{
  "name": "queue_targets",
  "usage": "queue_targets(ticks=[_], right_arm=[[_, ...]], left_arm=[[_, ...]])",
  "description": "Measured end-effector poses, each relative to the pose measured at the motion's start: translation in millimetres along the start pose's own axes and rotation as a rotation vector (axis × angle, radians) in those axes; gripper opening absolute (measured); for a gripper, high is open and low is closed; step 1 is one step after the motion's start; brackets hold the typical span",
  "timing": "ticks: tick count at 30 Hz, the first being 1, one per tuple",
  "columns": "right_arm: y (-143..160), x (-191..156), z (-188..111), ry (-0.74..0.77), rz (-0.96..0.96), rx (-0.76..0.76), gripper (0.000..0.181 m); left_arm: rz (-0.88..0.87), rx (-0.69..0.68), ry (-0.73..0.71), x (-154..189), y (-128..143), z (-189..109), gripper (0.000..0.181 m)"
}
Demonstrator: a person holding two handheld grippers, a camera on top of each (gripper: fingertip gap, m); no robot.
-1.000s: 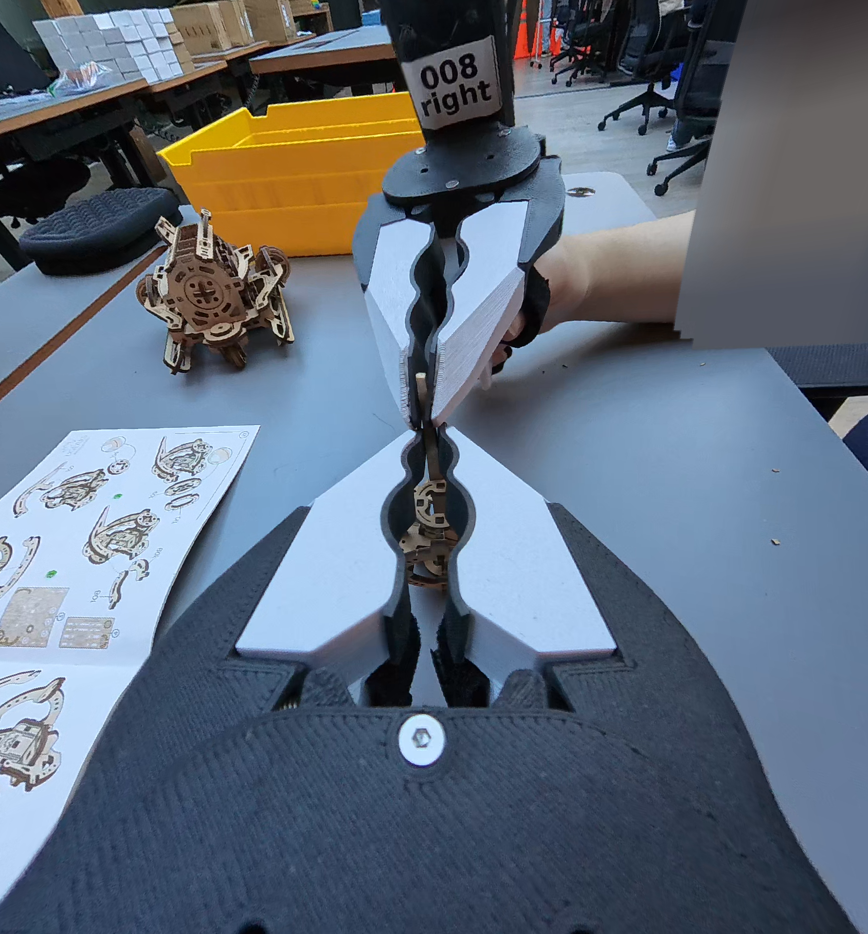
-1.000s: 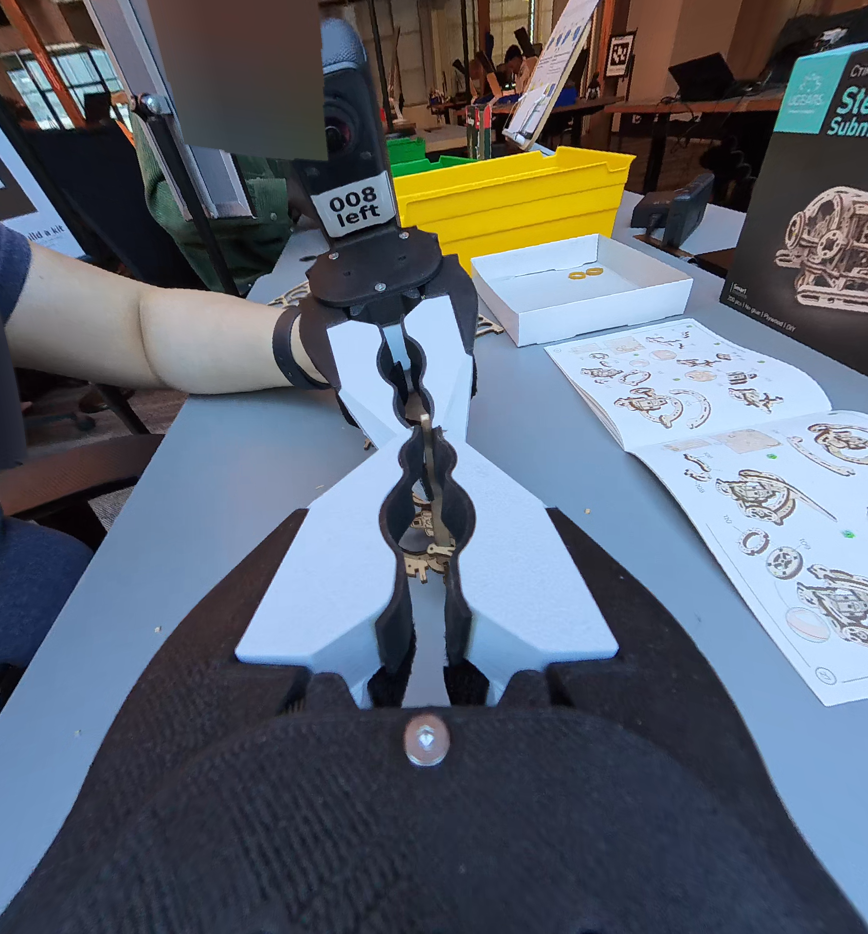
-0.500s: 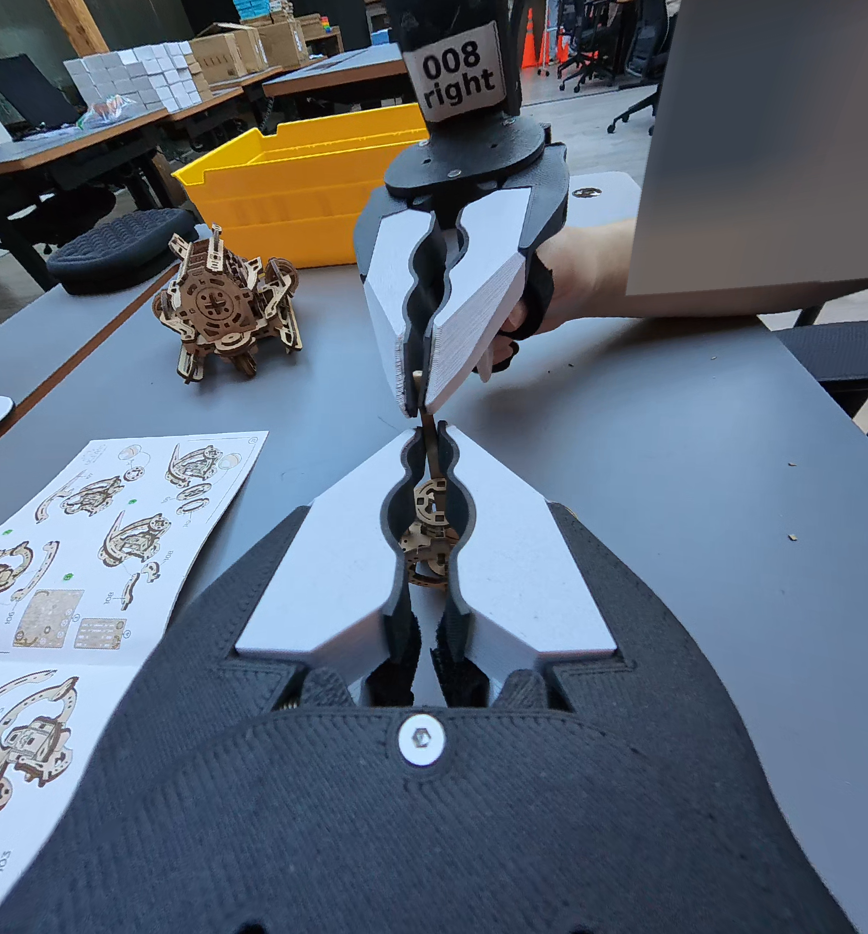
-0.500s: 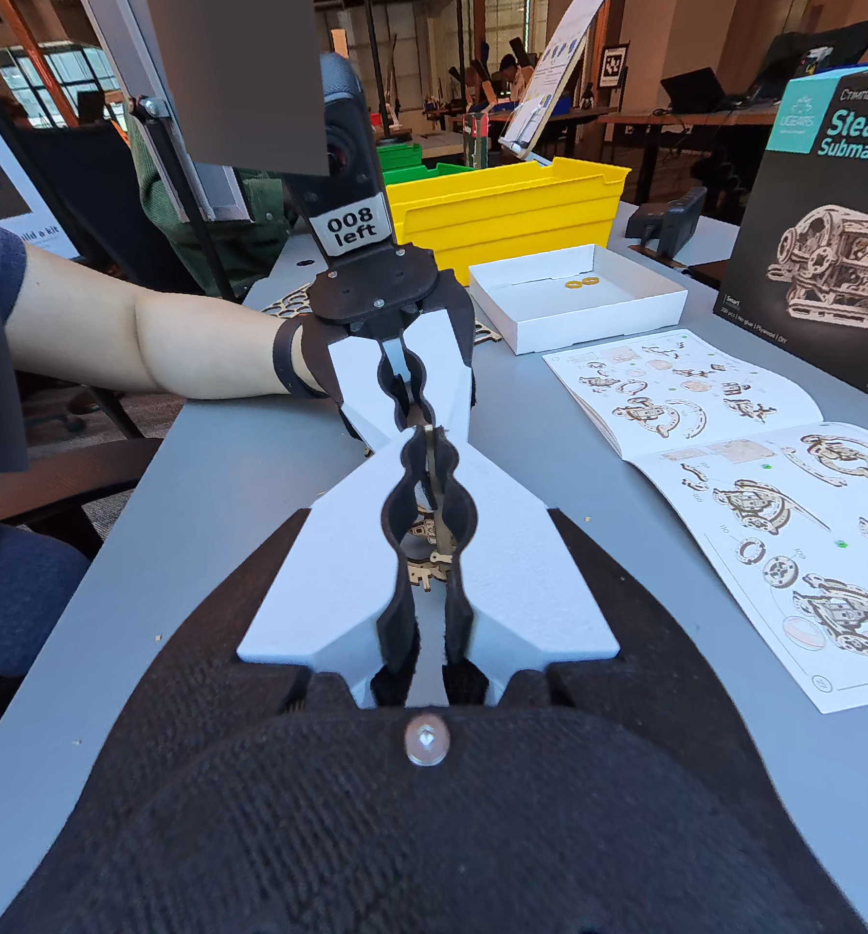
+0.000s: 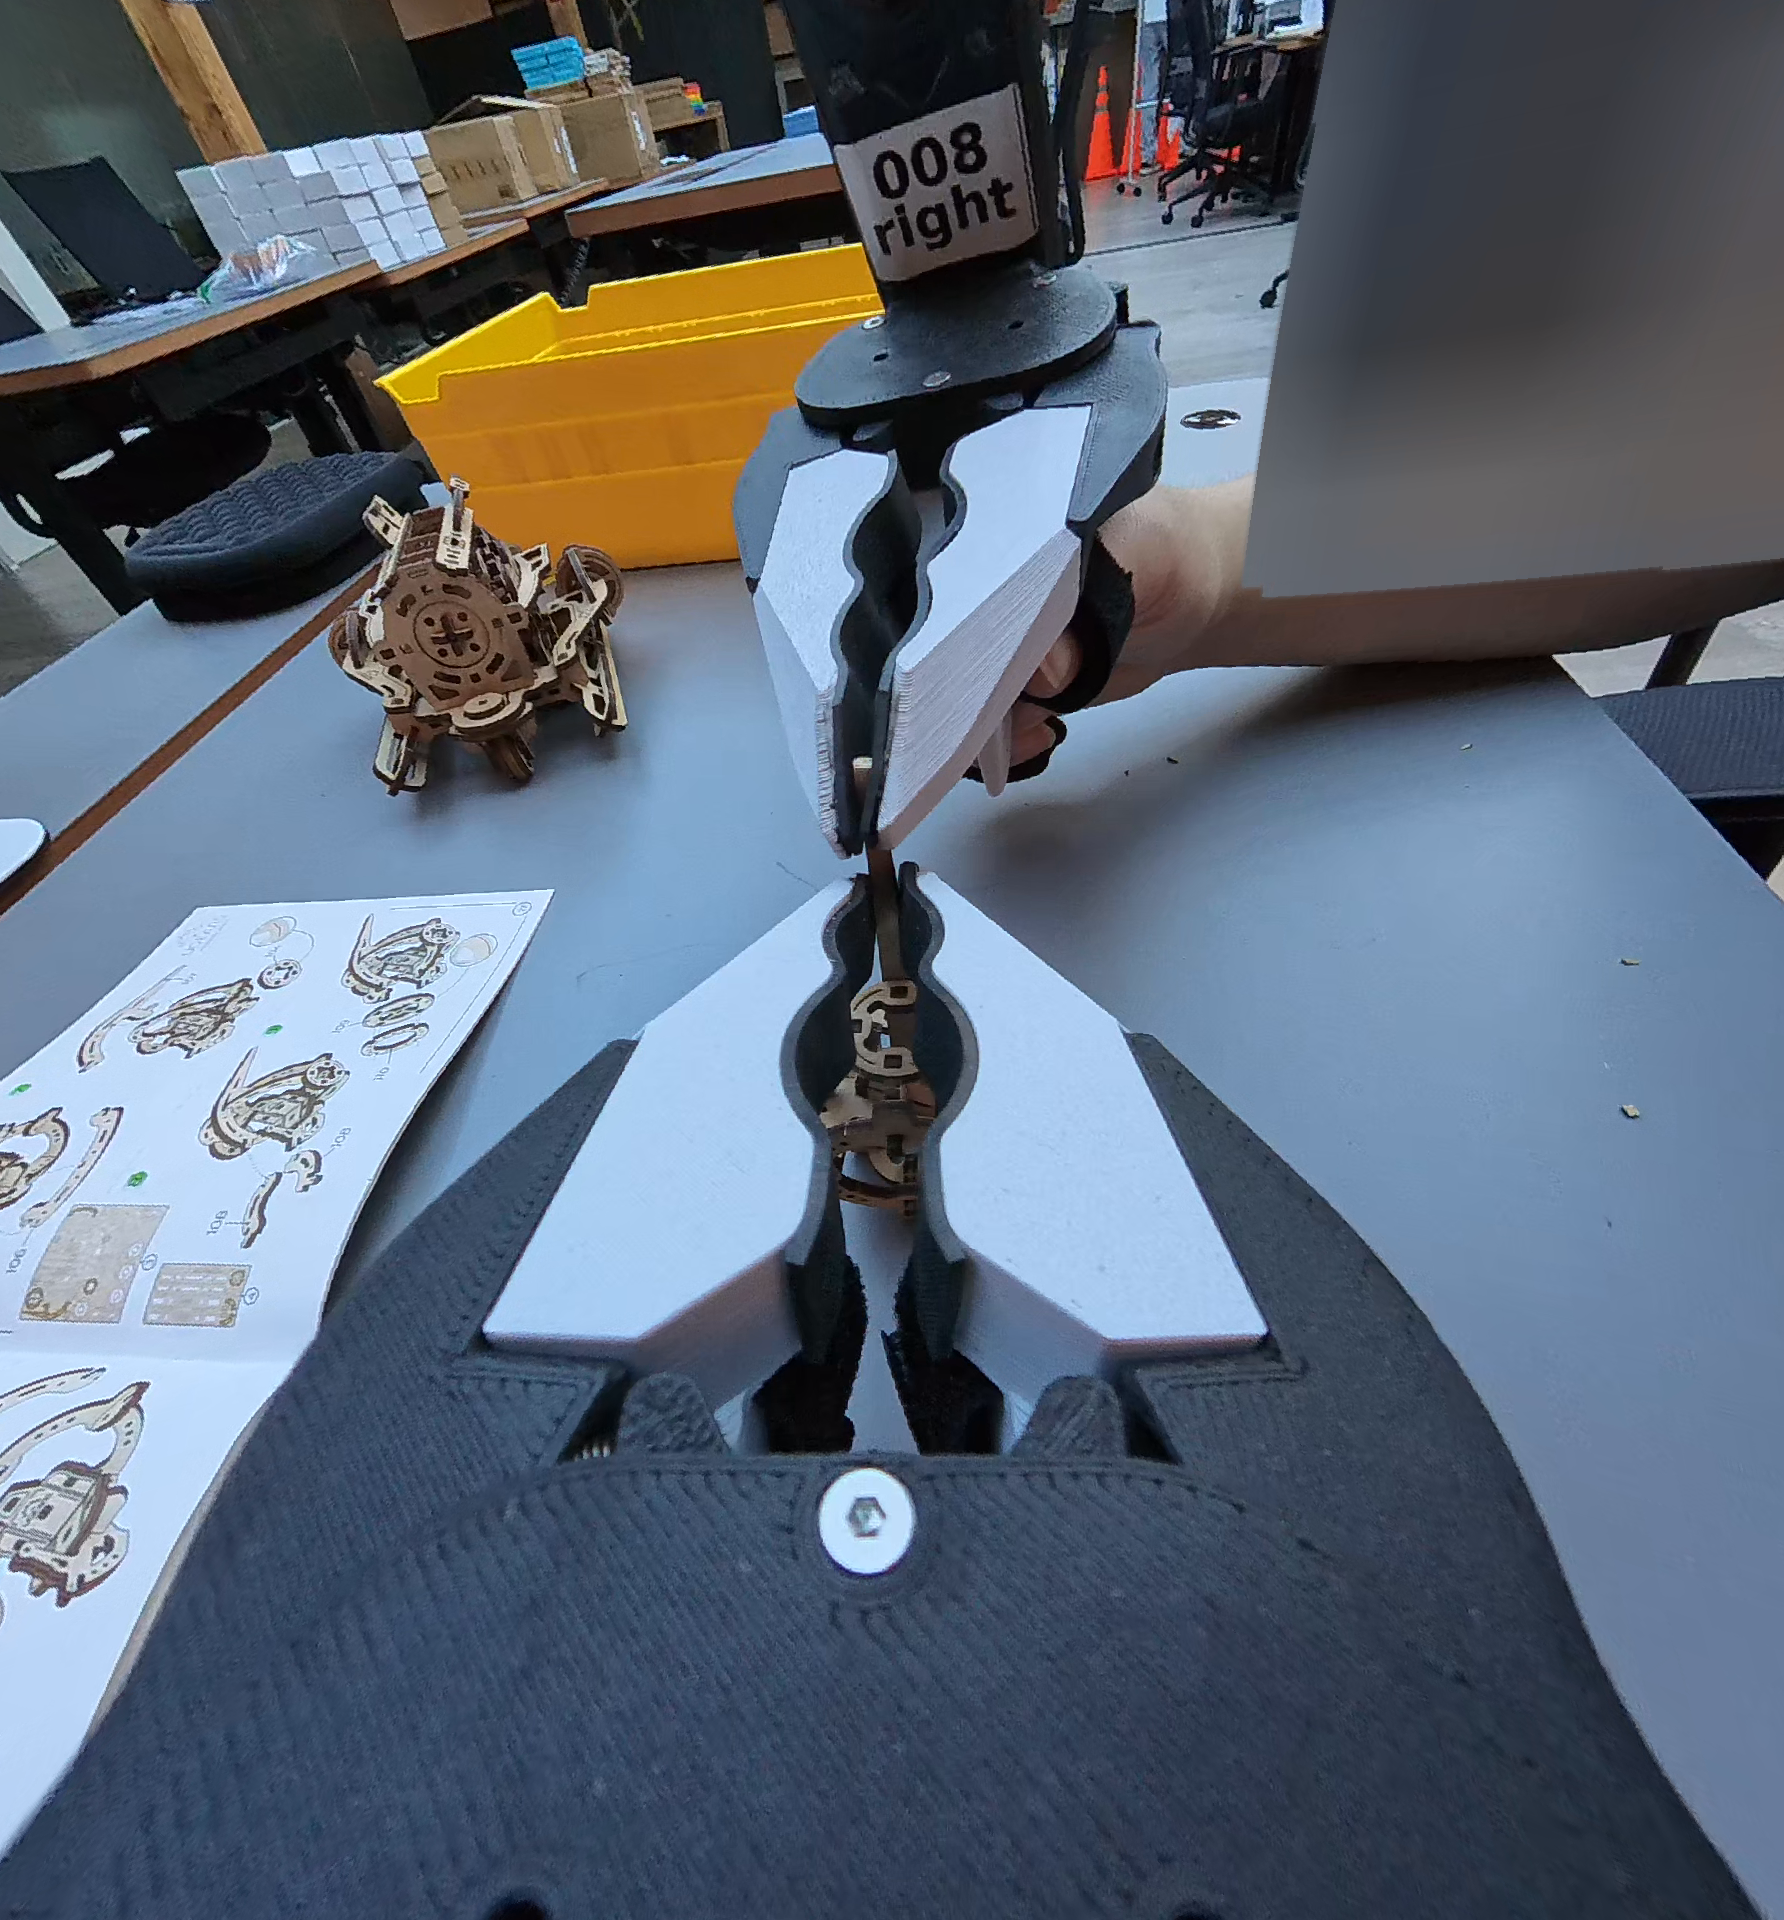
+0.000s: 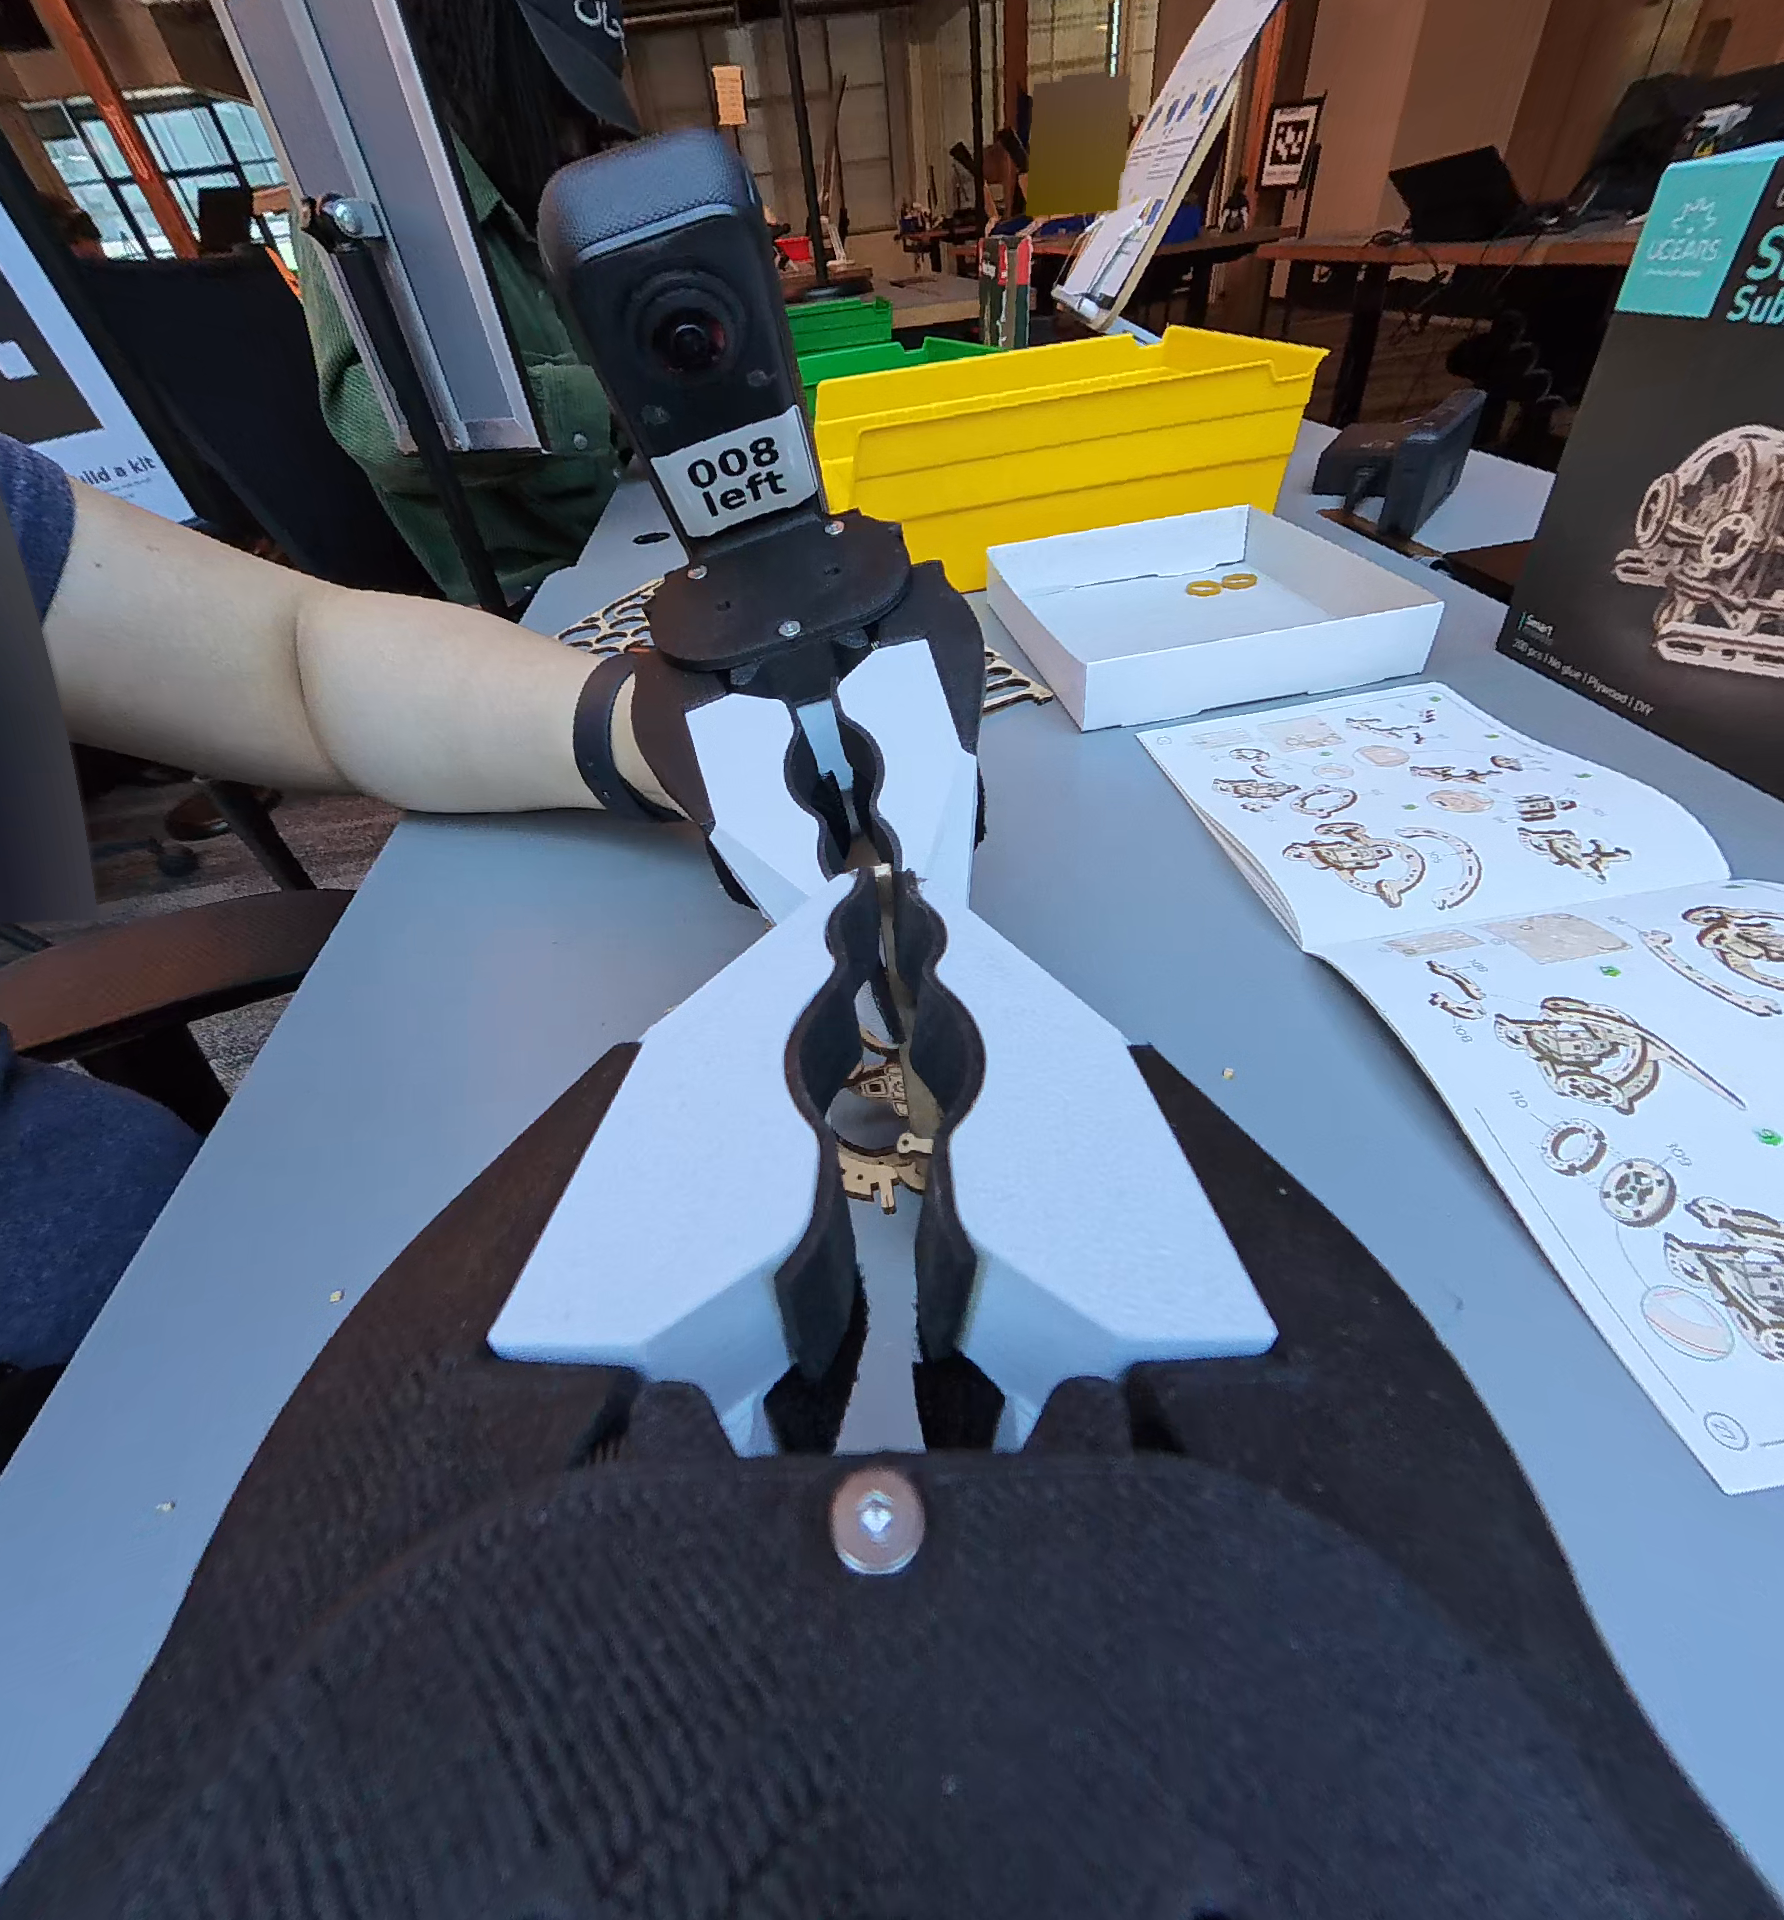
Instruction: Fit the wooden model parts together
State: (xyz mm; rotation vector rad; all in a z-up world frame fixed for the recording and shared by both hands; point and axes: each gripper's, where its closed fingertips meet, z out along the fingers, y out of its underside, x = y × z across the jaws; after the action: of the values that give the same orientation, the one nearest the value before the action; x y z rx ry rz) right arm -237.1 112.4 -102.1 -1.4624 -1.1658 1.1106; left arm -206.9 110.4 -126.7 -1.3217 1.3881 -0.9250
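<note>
My left gripper (image 5: pixel 877 883) is shut on a small wooden subassembly (image 5: pixel 880 1049) whose thin edge sticks out past the tips. My right gripper (image 5: pixel 860 836) faces it tip to tip from above and is shut on a small wooden piece (image 5: pixel 860 767). In the right wrist view my right gripper (image 6: pixel 883 881) is shut on a thin wooden part (image 6: pixel 893 966). The left gripper (image 6: pixel 867 847) meets it just beyond. More of the wooden subassembly (image 6: pixel 883 1158) shows through the gap, above the grey table (image 6: pixel 514 997). The joint itself is hidden between the tips.
An assembled wooden model (image 5: pixel 472 644) stands at the far left, before a yellow bin (image 5: pixel 639 416). An open instruction booklet (image 5: pixel 192 1091) lies to my left. A white tray (image 6: pixel 1210 623), the kit box (image 6: pixel 1719 468) and a cut-out wooden sheet (image 6: pixel 607 623) are nearby. A person's forearm (image 6: pixel 348 696) reaches in. Both grippers' tips are roughly 25 cm from the assembled wooden model (image 5: pixel 472 644).
Both grippers stay shut and tip to tip on their parts. The pair has shifted slightly, and the left gripper now looks nearer and more upright in the right wrist view.
</note>
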Motion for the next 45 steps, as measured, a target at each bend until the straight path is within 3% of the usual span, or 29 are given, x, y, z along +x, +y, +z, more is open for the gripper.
queue_targets(ticks=[19,29,45], right_arm=[[-1.3,2.4,-1.7,-0.001,0.034,0.027,0.002],[-2.1,5.6,-3.4,-0.008,0.059,0.034,0.002],[-2.1,5.9,-4.7,-0.016,0.075,0.035,0.002]], left_arm=[[-0.070,0.000,0.015,-1.0,-2.3,1.5,0.002],[-0.119,0.067,0.039,-10.9,-17.7,-21.8,0.012],[-0.012,-0.050,0.019,-5.5,-8.8,0.3,0.007]])
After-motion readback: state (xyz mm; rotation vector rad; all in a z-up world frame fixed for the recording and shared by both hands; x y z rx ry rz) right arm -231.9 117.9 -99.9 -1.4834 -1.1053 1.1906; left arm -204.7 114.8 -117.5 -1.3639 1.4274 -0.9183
